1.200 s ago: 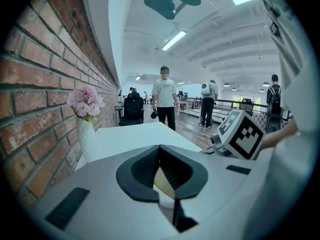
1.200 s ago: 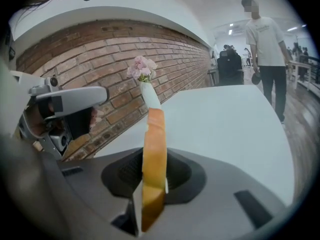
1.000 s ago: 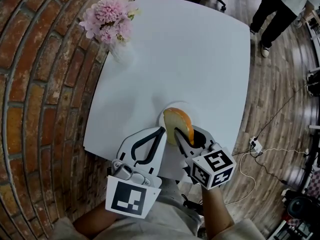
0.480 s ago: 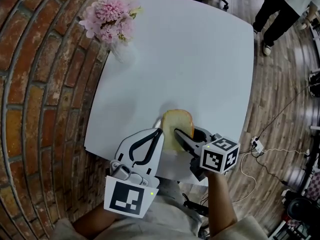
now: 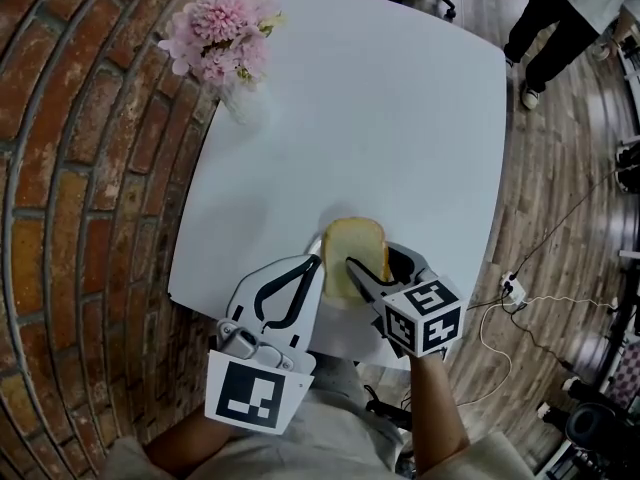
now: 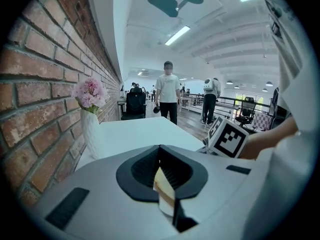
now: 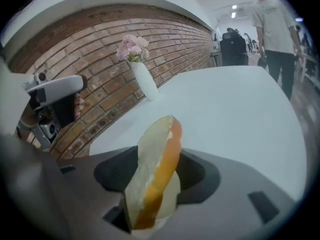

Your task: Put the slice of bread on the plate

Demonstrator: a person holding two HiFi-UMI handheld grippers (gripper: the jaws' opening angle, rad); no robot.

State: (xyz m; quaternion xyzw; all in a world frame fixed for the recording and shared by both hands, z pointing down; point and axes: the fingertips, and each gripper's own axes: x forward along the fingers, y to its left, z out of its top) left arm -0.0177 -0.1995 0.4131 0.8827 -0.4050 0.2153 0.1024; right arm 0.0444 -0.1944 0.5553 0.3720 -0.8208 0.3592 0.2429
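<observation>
We see the table filling the middle of the frame, the vase of flowers at its upper-left corner. The slice of bread sits on the plate near the table's lower edge. A person stands at upper right.

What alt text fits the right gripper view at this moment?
A slice of bread, seen almost edge-on, sits between the right gripper's opening jaws over a white table. Behind it a white vase of pink flowers stands beside a brick wall; the left gripper shows at left, a person at far right.
</observation>
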